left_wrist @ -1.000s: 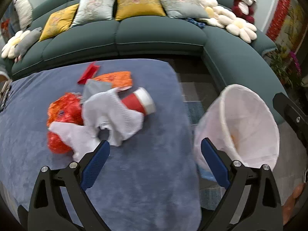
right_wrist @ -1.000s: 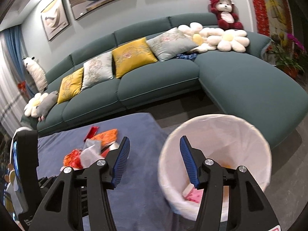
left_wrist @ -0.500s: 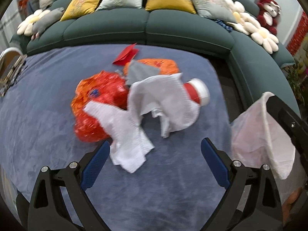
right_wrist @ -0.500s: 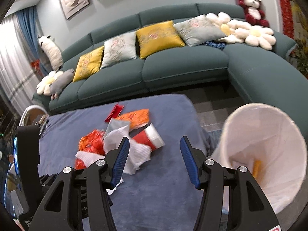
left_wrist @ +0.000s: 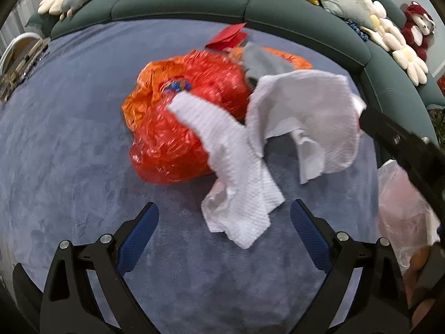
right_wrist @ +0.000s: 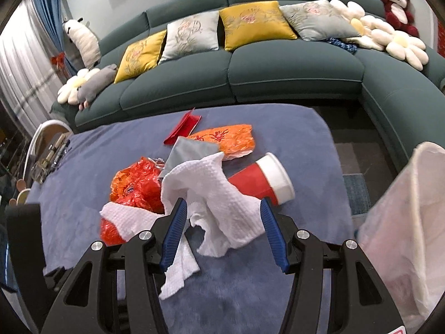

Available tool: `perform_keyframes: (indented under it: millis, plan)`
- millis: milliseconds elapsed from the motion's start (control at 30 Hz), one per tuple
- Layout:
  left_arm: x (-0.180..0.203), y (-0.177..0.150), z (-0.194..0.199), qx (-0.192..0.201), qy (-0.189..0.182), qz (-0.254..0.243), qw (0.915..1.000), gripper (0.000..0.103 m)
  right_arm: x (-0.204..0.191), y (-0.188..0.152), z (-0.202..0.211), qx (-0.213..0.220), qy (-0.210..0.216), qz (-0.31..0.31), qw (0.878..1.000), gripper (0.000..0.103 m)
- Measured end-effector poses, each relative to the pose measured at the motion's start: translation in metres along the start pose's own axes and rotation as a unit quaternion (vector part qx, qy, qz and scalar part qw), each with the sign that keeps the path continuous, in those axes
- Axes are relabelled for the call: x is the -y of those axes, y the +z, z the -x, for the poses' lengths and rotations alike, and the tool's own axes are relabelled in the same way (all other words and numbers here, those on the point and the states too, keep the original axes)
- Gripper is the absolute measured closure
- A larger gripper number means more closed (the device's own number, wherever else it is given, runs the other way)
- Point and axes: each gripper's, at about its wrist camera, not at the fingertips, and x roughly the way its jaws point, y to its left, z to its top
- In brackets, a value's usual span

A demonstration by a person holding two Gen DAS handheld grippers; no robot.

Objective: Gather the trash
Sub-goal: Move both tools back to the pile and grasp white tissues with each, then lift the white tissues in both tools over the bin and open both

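Left wrist view: left gripper (left_wrist: 224, 220) points steeply down over the blue surface (left_wrist: 69, 139), jaws wide apart, nothing held. A white paper towel (left_wrist: 236, 194) lies just ahead at 12 o'clock, draped on an orange plastic bag (left_wrist: 178, 128). Advice: close on the towel's bunched lower end.

Right wrist view: right gripper (right_wrist: 222, 222) is angled down, jaws half open and empty, framing a second towel (right_wrist: 217, 194); red cup (right_wrist: 261, 181) at 1 o'clock, lined bin (right_wrist: 411, 222) at 3 o'clock.
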Motion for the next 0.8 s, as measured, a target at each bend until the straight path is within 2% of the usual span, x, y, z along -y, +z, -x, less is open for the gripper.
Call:
perform_keyframes:
  millis: [167, 233, 300, 400, 467, 533, 667, 733, 767, 800]
  plan:
    - [-0.010, 0.002, -0.014, -0.012, -0.003, 0.022, 0.9997, 0.012, -0.004, 0.007, -0.020, -0.010, -0.002, 0.006, 1.000, 0.050]
    - [-0.012, 0.003, -0.019, -0.015, -0.003, 0.027, 0.9995, 0.012, -0.006, 0.007, -0.026, -0.014, 0.002, 0.005, 1.000, 0.054]
    - [-0.013, 0.003, -0.024, -0.020, -0.003, 0.033, 0.9993, 0.012, -0.006, 0.003, -0.032, -0.025, 0.007, 0.005, 1.000, 0.073]
    - [-0.013, 0.003, -0.028, -0.021, -0.005, 0.034, 0.9992, 0.016, -0.008, -0.005, -0.033, -0.035, 0.022, 0.005, 0.999, 0.090]
    - [-0.012, 0.002, -0.030, -0.020, -0.005, 0.032, 0.9993, 0.020, -0.009, -0.009, -0.031, -0.038, 0.032, 0.004, 0.999, 0.096]
    - [-0.011, 0.002, -0.033, -0.016, 0.000, 0.029, 0.9995, 0.032, -0.009, -0.014, -0.024, -0.039, 0.047, 0.002, 0.998, 0.098]
    - [-0.007, 0.000, -0.038, -0.021, -0.001, 0.027, 0.9994, 0.045, -0.005, -0.016, -0.005, -0.021, 0.057, -0.011, 0.998, 0.099]
    - [-0.001, -0.001, -0.036, -0.021, -0.006, 0.013, 0.9997, 0.063, 0.000, -0.013, 0.002, -0.014, 0.061, -0.022, 0.998, 0.099]
    - [0.003, -0.002, -0.035, -0.022, -0.005, 0.003, 0.9998, 0.069, 0.003, -0.012, 0.007, -0.009, 0.062, -0.027, 0.998, 0.099]
    - [0.007, -0.003, -0.034, -0.020, -0.005, -0.005, 0.9998, 0.079, 0.005, -0.010, 0.012, -0.004, 0.062, -0.031, 0.998, 0.099]
